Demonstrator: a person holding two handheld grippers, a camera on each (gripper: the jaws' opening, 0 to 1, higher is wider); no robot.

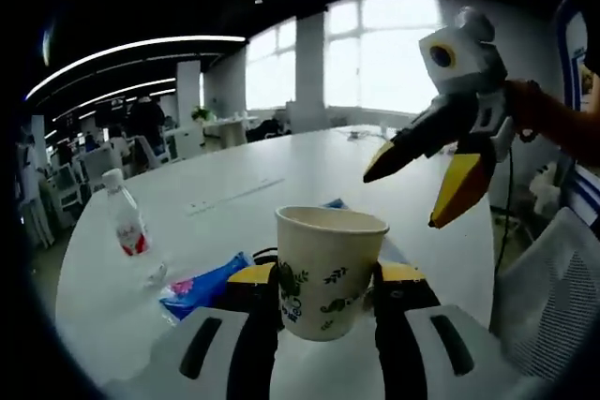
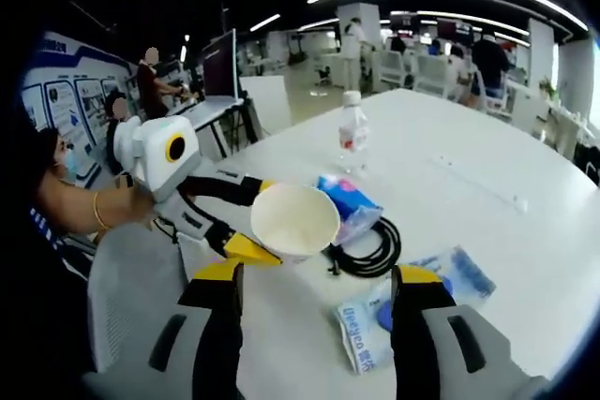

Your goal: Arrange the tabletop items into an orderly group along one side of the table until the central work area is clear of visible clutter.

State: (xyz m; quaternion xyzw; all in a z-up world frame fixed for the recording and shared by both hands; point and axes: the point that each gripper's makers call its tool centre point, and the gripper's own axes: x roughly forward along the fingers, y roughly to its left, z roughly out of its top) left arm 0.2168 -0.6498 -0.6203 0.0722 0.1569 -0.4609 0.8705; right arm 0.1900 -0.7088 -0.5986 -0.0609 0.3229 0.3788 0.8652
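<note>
Paper is what the cup (image 1: pixel 330 271) is made of, cream with green leaf drawings on its side. In the left gripper view we see our left gripper (image 1: pixel 329 280) pinching this cup, one yellow-tipped jaw pressed on each side. The cup stands upright and looks lifted a little above the white worktop (image 1: pixel 281 170). In the right gripper view we look down into the cup (image 2: pixel 294 221), and we see nothing inside it.

Our right gripper (image 2: pixel 319 280) has its jaws spread wide apart, and nothing is between them. In the left gripper view it hangs in the air (image 1: pixel 412 189) up and to the right of the cup, not touching it.

On the worktop, a clear water bottle (image 1: pixel 128 225) with a red label and white cap stands upright, well apart from the cup. A blue packet (image 1: pixel 202 289) lies flat just left of the cup. In the right gripper view we see a coiled black cable (image 2: pixel 370 250) beside the cup. Near it lie two clear bags with blue print (image 2: pixel 412 311), between the right gripper's jaws and a bit beyond them.
</note>
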